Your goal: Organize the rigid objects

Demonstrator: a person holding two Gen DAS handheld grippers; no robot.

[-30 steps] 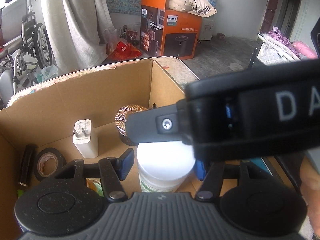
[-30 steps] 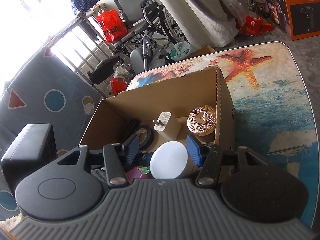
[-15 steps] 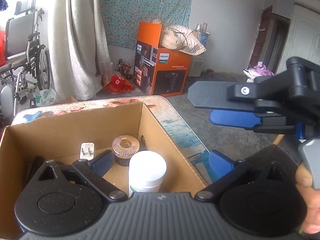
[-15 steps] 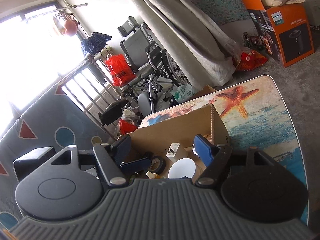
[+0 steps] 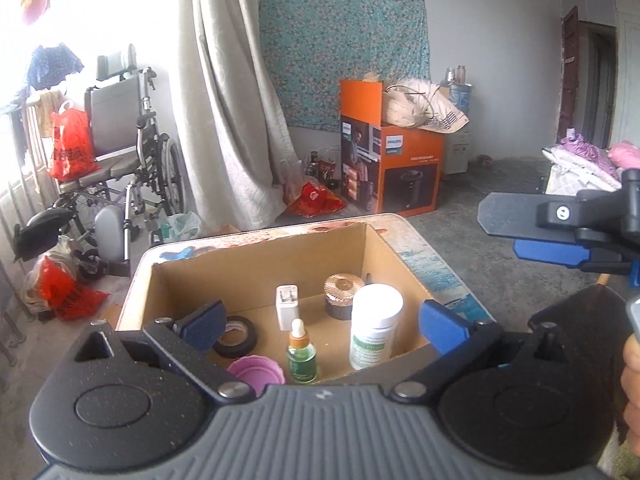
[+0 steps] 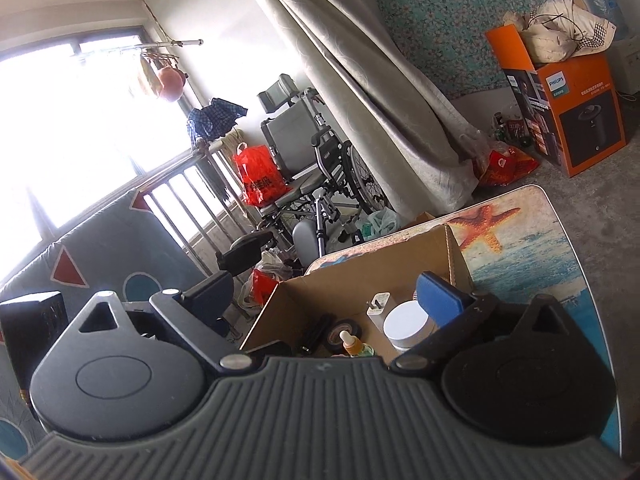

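Note:
An open cardboard box stands on the table. Upright inside it is a white bottle with a green label, free of both grippers. Around it are a gold-lidded jar, a white charger plug, a black tape roll, a green dropper bottle and a pink lid. My left gripper hangs open above the box's near side, holding nothing. My right gripper is back from the box, jaws opening, nothing between them. One of its fingers shows at the right of the left wrist view.
The table carries a starfish and sea print. Beyond it are a wheelchair, a grey curtain, an orange appliance carton and red bags on the floor. A hand shows at the right edge.
Both grippers have opened, let go of the white bottle and drawn back and up from the box. The bottle now stands alone inside it.

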